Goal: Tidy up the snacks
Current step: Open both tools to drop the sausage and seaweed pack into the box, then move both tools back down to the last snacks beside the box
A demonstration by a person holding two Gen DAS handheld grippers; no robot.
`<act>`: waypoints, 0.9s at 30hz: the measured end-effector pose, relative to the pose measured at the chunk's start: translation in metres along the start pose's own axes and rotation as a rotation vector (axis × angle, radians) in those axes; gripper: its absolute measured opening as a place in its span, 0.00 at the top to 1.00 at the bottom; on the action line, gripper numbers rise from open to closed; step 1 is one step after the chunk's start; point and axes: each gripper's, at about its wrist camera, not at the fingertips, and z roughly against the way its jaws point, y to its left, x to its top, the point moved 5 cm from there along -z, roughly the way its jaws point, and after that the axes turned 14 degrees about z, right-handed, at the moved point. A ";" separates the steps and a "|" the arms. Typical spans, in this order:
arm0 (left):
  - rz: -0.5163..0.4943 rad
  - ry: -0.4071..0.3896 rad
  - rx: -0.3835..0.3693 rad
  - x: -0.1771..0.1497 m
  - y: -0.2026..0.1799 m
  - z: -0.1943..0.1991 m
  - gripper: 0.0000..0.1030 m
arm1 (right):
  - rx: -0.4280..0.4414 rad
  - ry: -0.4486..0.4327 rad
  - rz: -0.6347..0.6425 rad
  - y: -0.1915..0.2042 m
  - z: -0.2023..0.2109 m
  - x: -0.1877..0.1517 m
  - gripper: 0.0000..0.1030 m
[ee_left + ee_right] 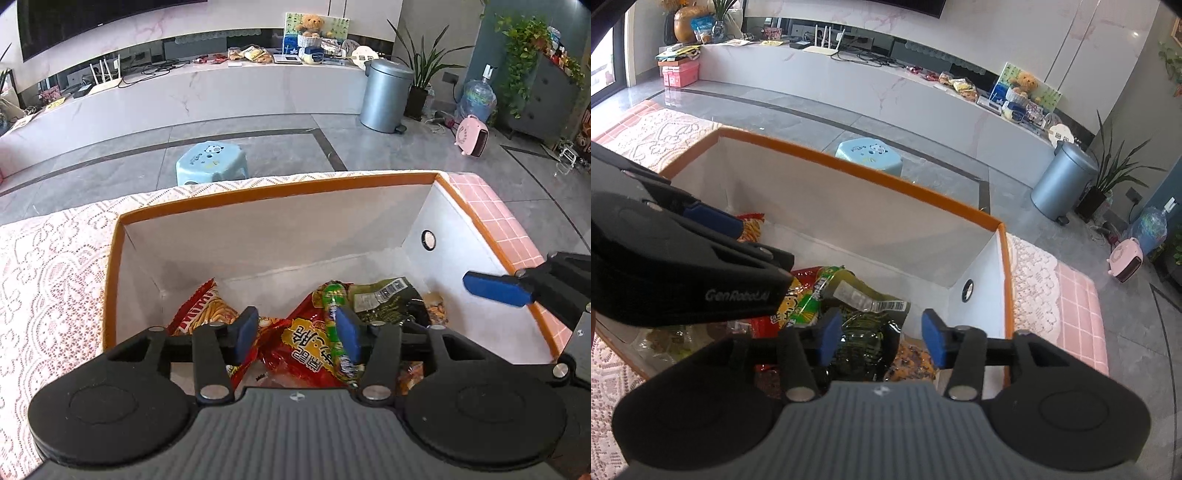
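The left gripper [297, 338] hung wide apart above the red packet [306, 347] inside the orange-rimmed box [258, 192]; the right gripper [881, 341], equally wide, straddled the dark green packet [864, 332]. Best lower squarely before pinching.

Snack packets [306, 343] in box [114, 258], jaws apart

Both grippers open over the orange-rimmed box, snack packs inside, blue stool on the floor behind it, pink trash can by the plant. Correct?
One error: the trash can by the plant is silver-grey metal, not pink, as the left wrist view shows. The rest holds: left gripper and right gripper open over the orange-rimmed box, snack packs inside, blue stool behind.
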 end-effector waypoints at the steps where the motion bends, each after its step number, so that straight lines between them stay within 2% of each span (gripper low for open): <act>1: -0.002 -0.001 -0.004 -0.001 -0.001 0.003 0.37 | -0.005 -0.005 0.001 0.000 0.004 0.000 0.45; 3: -0.010 -0.009 -0.010 -0.002 -0.002 0.010 0.35 | -0.014 -0.016 0.002 0.000 0.012 0.000 0.37; 5: -0.017 -0.023 -0.005 -0.003 -0.003 0.019 0.35 | -0.023 -0.029 0.000 0.001 0.023 -0.001 0.32; 8: -0.021 -0.049 -0.016 -0.007 -0.005 0.034 0.34 | -0.036 -0.047 -0.009 0.000 0.038 -0.003 0.32; 12: 0.000 -0.098 -0.068 -0.013 -0.003 0.057 0.32 | -0.068 -0.091 -0.069 -0.008 0.065 -0.012 0.24; 21: 0.017 -0.196 -0.192 -0.043 -0.007 0.109 0.31 | -0.106 -0.221 -0.244 -0.008 0.132 -0.058 0.21; 27: 0.009 -0.222 -0.235 -0.068 -0.012 0.131 0.31 | -0.113 -0.248 -0.329 0.003 0.155 -0.092 0.20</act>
